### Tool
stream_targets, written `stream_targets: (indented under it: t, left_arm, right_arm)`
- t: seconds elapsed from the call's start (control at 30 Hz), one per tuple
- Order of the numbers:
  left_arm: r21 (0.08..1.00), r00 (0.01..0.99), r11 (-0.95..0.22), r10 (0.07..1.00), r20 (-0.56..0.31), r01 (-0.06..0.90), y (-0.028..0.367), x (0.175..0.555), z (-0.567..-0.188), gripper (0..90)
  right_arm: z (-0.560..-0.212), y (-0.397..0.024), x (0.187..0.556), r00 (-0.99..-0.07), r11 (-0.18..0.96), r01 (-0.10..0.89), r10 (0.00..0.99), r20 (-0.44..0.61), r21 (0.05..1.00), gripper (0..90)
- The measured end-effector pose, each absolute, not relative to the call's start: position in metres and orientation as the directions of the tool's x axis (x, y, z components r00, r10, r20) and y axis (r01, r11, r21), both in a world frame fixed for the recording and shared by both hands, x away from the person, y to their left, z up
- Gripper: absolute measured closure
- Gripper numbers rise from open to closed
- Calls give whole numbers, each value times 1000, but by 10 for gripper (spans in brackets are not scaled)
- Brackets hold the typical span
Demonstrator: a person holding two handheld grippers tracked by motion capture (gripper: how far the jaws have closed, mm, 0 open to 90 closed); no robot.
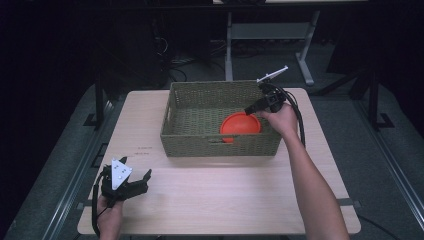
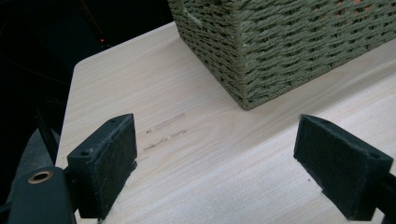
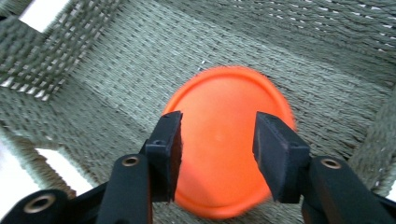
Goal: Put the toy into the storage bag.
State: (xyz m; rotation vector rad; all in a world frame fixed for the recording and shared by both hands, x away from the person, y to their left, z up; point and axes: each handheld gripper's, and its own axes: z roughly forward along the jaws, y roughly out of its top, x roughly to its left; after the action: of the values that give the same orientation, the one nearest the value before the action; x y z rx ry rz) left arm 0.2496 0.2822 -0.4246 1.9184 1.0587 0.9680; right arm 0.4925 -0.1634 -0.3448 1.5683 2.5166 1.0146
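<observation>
An orange round plate (image 1: pixel 240 124) lies inside the green woven basket (image 1: pixel 200 142), toward its right front. In the right gripper view the plate (image 3: pixel 224 154) rests on the basket floor (image 3: pixel 140 79) below the jaws, which stand apart with nothing pressed between them. My right gripper (image 1: pixel 248 110) reaches over the basket's right rim, pointing down at the plate. My left gripper (image 1: pixel 145 176) rests at the table's front left corner, open. Its jaws (image 2: pixel 215 163) frame bare wood, with a basket corner (image 2: pixel 243 88) ahead.
The light wooden table (image 1: pixel 220 195) has free room in front of the basket and to its left. Dark floor and a metal stand (image 1: pixel 270 35) lie beyond the table's far edge. A cable (image 1: pixel 301 125) trails from the right gripper.
</observation>
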Motion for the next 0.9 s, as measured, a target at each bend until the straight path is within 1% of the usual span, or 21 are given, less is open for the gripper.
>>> stream_targets:
  t: [0.1,0.23,0.3,0.37,0.53,0.63,0.9]
  left_arm:
    - [851,382,-398,887,261,342,282,250,-425,128]
    - [855,380,-394,888,259,338,281,251,-426,128]
    - [858,376,-388,891,255,337,282,251,-426,128]
    - [860,373,-385,892,254,335,283,251,-426,128]
    - [853,380,-397,887,262,339,282,250,-425,128]
    - [853,381,-397,887,262,339,281,251,-425,128]
    - [855,379,-394,889,259,338,281,251,-426,128]
  right_arm:
    - [-342,-163,490,-513,303,792,801,309,530,477]
    - [-337,-161,486,-527,293,783,780,336,549,448]
    - [-334,-158,484,-540,306,777,773,333,550,420]
    - [-332,-156,483,-555,313,767,761,336,560,413]
    - [-330,-154,478,-571,331,770,740,355,545,364]
    - [-329,-155,474,-576,329,764,735,357,555,358]
    - [-325,-161,460,-609,341,744,701,373,574,303]
